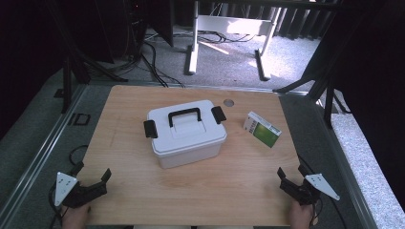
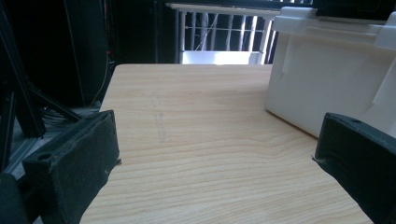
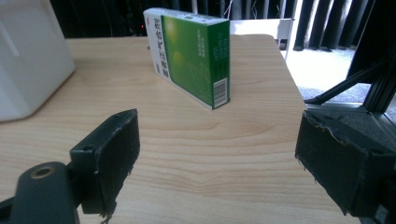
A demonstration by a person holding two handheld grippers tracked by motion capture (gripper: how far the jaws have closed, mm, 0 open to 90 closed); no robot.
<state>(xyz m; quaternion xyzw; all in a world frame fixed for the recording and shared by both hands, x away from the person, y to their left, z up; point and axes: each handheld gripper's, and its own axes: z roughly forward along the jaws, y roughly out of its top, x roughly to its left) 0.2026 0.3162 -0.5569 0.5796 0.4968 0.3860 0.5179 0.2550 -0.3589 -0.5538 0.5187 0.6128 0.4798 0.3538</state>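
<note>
A white plastic storage box (image 1: pixel 186 132) with a black handle and two black side latches stands lidded in the middle of the wooden table (image 1: pixel 143 200). To its right a green and white carton (image 1: pixel 262 129) stands on a long edge. My left gripper (image 1: pixel 91 175) rests at the table's near left corner, jaws wide open and empty. My right gripper (image 1: pixel 290 171) sits at the near right corner, open and empty too. In the left gripper view the box (image 2: pixel 327 79) is ahead on the right. The carton (image 3: pixel 191 53) stands ahead in the right gripper view.
A small round grey plug (image 1: pixel 229 102) is set in the table near its far edge. Beyond the table lie grey carpet, black cables and a white desk frame (image 1: pixel 229 38). Black frame struts stand at both sides.
</note>
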